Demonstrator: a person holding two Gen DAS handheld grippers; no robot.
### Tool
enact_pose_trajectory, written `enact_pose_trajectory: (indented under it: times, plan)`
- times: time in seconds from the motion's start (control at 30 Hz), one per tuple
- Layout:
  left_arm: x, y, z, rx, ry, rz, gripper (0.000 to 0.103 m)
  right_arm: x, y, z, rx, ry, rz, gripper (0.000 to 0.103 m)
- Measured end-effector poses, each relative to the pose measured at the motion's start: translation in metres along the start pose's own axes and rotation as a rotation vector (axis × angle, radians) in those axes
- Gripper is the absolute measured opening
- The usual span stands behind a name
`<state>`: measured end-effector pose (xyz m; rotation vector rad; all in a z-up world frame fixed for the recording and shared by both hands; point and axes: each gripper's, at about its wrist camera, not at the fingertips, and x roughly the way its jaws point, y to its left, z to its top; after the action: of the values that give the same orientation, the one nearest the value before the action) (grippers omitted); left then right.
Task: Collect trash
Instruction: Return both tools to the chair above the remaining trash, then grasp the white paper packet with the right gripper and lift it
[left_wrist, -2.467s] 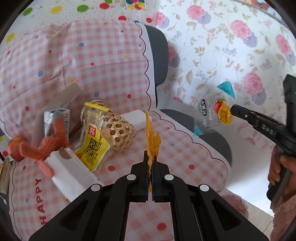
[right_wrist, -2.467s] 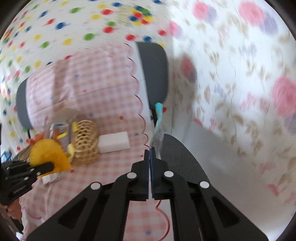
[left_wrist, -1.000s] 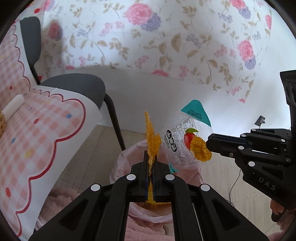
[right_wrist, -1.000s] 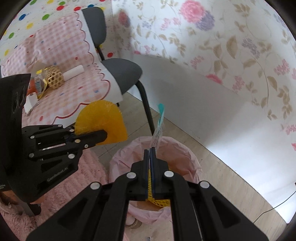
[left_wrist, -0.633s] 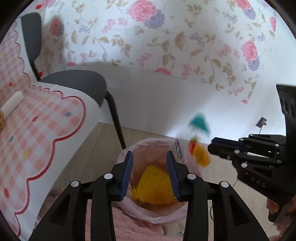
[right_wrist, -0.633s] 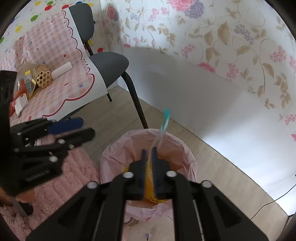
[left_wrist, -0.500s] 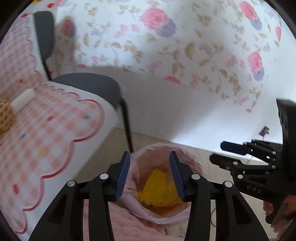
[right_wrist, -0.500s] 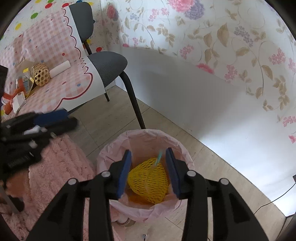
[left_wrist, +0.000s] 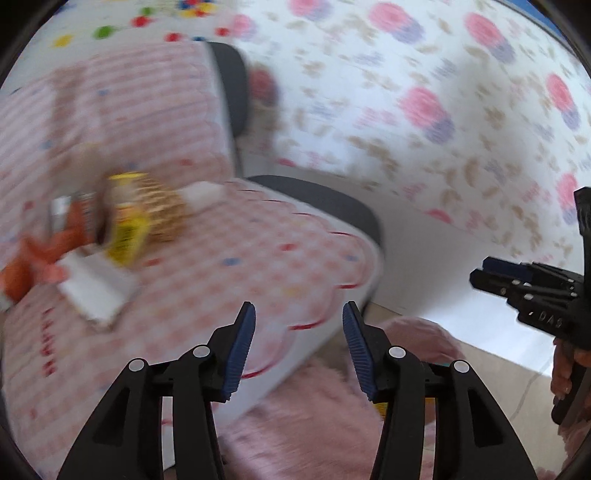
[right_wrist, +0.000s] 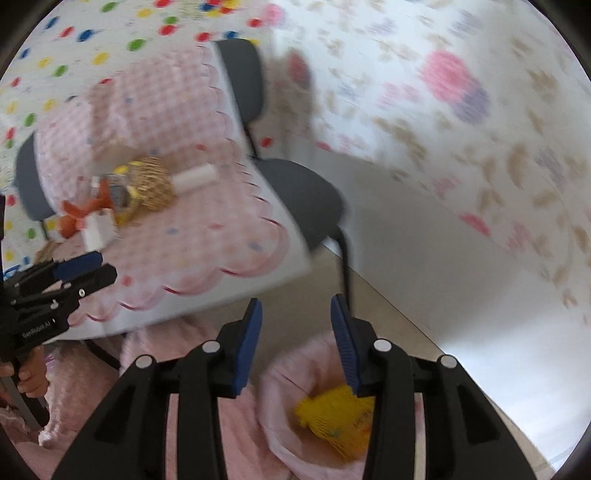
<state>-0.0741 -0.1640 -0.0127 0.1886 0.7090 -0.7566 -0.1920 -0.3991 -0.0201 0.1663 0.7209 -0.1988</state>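
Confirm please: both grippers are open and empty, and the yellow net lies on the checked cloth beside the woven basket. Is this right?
Not quite. The yellow net lies in the pink-lined bin, as the right wrist view shows, not on the checked cloth beside the woven basket. The rest holds: left gripper and right gripper are open and empty.

Grey chair (right_wrist: 295, 184), floral wall (left_wrist: 443, 122)

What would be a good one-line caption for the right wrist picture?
Right gripper, open and empty, above a pink-lined bin holding yellow net trash, facing the cluttered checked cloth.
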Motion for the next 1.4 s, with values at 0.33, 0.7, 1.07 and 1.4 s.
enact_pose_trajectory:
  times: [0.33,0.7,1.07,1.4]
  plan:
    - [-0.056,0.106,-0.009,-0.202,-0.033,0.284,0.052,0.031,0.087,0.058,-0.178,-0.020,0.200,0.038]
    - [-0.085,0.170,-0.014,-0.320,-0.030,0.428,0.052,0.066,0.148,0.090,-0.272,0.006,0.306,0.038]
    - [-0.070,0.208,-0.025,-0.389,-0.002,0.478,0.052,0.105,0.174,0.101,-0.263,0.026,0.367,0.038]
    - [-0.049,0.241,-0.028,-0.433,0.029,0.506,0.052,0.165,0.225,0.095,-0.280,0.142,0.463,0.049]
